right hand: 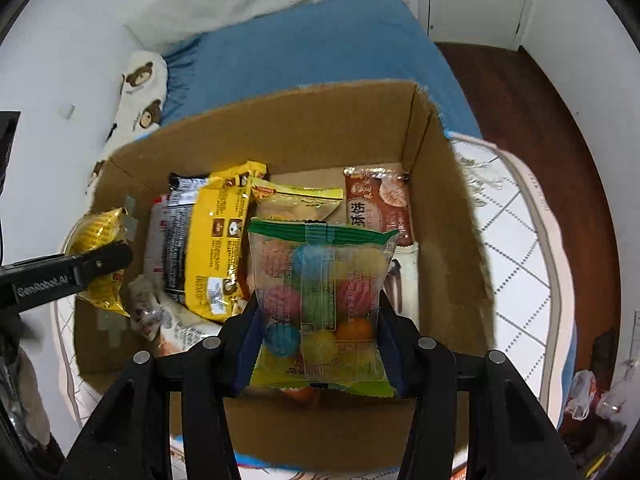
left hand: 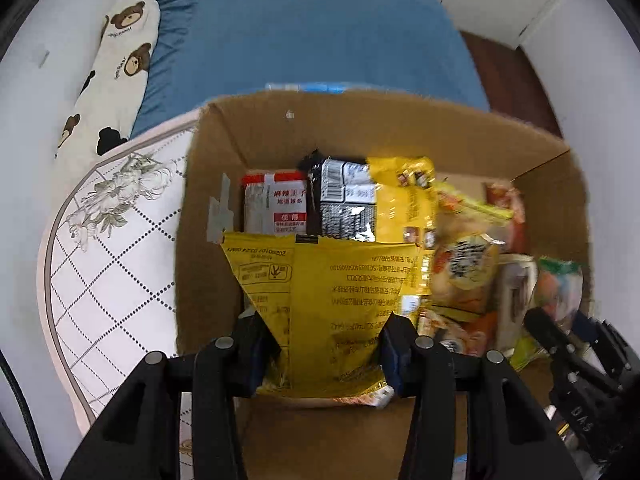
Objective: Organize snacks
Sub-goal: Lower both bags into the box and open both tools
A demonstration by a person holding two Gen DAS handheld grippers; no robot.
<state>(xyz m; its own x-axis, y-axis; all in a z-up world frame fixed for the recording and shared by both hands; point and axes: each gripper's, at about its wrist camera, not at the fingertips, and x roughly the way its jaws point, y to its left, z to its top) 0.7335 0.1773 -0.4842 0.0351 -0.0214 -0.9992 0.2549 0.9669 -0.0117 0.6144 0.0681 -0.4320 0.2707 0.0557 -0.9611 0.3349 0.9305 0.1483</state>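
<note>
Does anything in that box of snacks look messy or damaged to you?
Slightly. The cardboard box has frayed, torn rims and old tape on one wall. The packets inside lie tilted and overlapping, not in rows. Nothing has spilled.

— What lies around the edges?

— A blue bedsheet (left hand: 320,32) covers the bed; a long white pillow printed with brown bears (left hand: 116,64) runs along its left side, against the white wall (left hand: 36,92).

— And nearer?

— A white quilted cushion with a flower print and dotted diamonds (left hand: 116,248); dark wooden floor (right hand: 532,120) to the right; a crumpled plastic bag (right hand: 582,394) lies on it.
</note>
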